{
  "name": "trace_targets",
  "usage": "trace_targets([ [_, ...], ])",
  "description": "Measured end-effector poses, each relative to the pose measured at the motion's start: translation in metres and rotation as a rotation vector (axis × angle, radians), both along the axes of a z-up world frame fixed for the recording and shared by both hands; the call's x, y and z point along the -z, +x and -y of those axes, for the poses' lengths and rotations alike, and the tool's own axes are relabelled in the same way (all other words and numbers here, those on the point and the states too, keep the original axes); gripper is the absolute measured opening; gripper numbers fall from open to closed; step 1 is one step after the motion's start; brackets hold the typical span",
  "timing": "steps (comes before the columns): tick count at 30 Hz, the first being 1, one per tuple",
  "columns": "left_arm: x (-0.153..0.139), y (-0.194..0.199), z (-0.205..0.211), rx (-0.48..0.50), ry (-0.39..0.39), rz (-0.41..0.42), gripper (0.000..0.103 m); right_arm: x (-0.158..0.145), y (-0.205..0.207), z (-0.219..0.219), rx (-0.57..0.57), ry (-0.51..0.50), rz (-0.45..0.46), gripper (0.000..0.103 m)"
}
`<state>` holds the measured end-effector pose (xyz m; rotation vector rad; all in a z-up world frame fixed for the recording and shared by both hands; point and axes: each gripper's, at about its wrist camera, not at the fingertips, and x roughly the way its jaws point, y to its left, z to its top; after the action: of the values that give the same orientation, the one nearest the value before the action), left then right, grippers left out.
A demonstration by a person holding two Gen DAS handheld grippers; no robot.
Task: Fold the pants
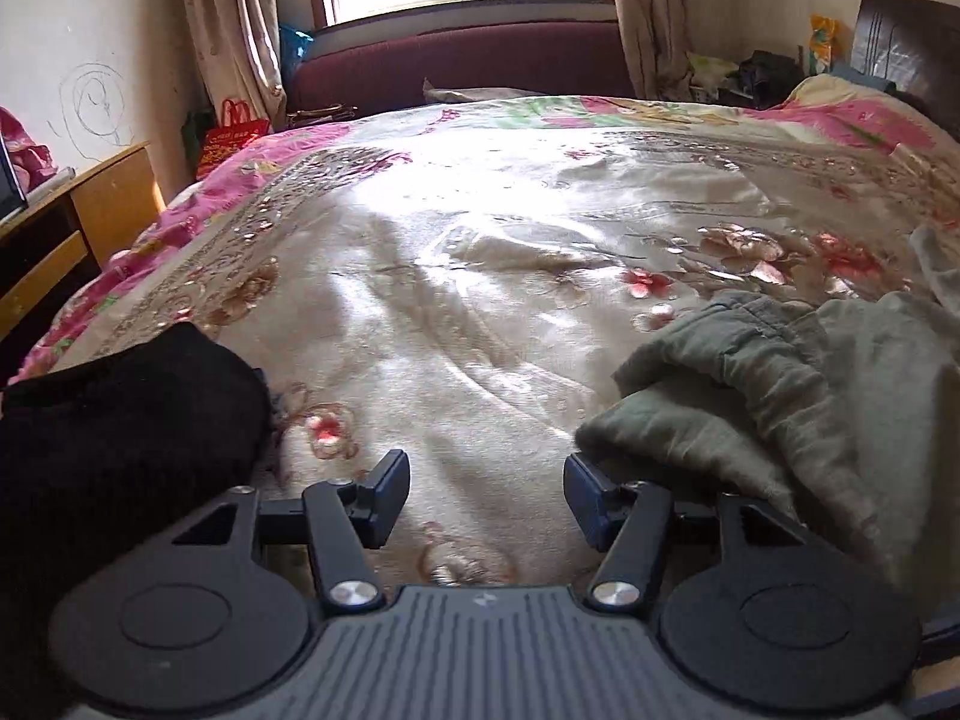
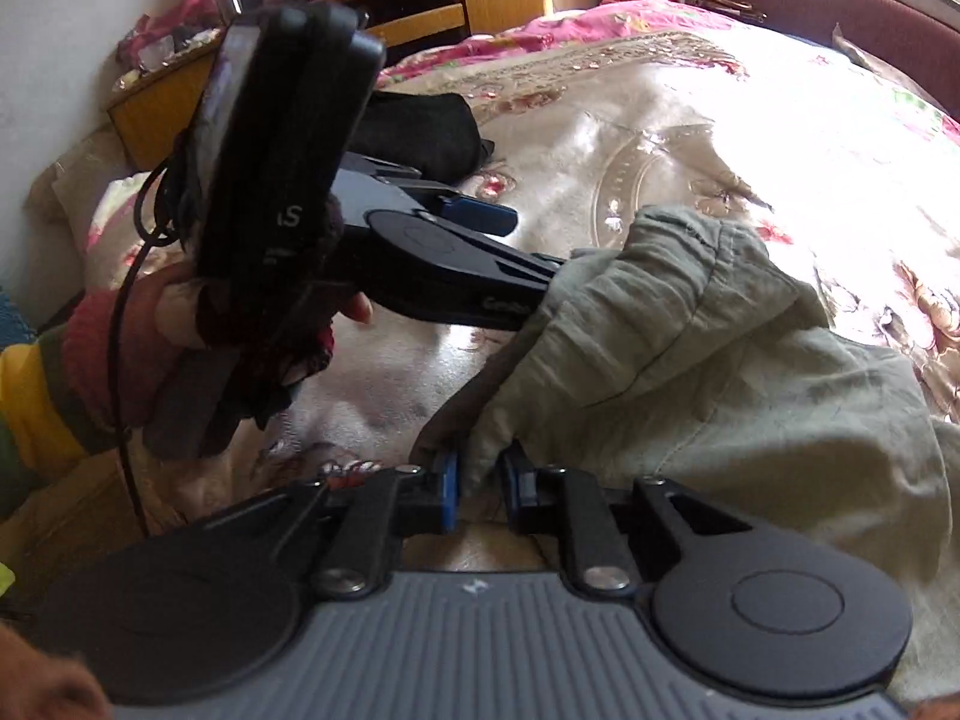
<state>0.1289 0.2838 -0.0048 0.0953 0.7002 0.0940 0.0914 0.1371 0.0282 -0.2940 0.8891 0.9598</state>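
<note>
The grey-green pants (image 1: 780, 396) lie crumpled on the floral bedspread (image 1: 456, 276), at the right in the left wrist view and in the middle of the right wrist view (image 2: 690, 348). My left gripper (image 1: 486, 495) is open and empty, its right finger touching the pants' near edge. It also shows in the right wrist view (image 2: 510, 246), held side-on by a gloved hand, one finger under the cloth. My right gripper (image 2: 480, 486) is nearly shut, with a fold of the pants' edge between its pads.
A folded black garment (image 1: 132, 420) lies on the bed to the left, also seen behind the left gripper (image 2: 420, 132). A wooden desk (image 1: 90, 204) stands left of the bed. A maroon sofa (image 1: 456, 60) and a window are at the far end.
</note>
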Motion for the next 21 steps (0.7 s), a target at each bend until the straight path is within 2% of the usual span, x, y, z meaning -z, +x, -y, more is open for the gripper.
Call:
trace_targets([
  [2,-0.007,-0.007,-0.012,-0.077,0.018,-0.003,0.071,-0.013,-0.005,0.024,0.006,0.011,0.039,0.026],
  [3,-0.013,-0.012,-0.015,-0.108,0.024,0.016,0.068,-0.018,-0.005,0.038,0.030,0.007,0.057,0.026],
  [5,-0.028,-0.024,-0.006,-0.095,0.039,0.074,0.068,-0.026,-0.001,0.071,0.104,0.016,0.069,0.026],
  [7,-0.041,-0.030,0.022,-0.043,0.112,0.113,0.068,-0.030,0.008,0.106,0.214,0.003,0.079,0.027],
  [9,-0.047,-0.031,0.061,0.058,0.173,0.125,0.068,-0.033,0.022,0.148,0.333,-0.036,0.107,0.027],
  [11,-0.047,-0.030,0.103,0.184,0.186,0.123,0.069,-0.035,0.046,0.193,0.491,-0.074,0.100,0.027],
  [16,-0.028,-0.029,0.213,0.496,0.064,0.044,0.069,-0.028,0.110,0.309,0.833,-0.040,0.066,0.031],
  [19,-0.012,-0.030,0.268,0.613,0.066,-0.006,0.069,-0.009,0.146,0.362,0.998,0.013,0.001,0.034],
  [21,-0.006,-0.028,0.292,0.656,0.054,-0.039,0.069,0.006,0.162,0.394,1.091,0.103,-0.061,0.034],
])
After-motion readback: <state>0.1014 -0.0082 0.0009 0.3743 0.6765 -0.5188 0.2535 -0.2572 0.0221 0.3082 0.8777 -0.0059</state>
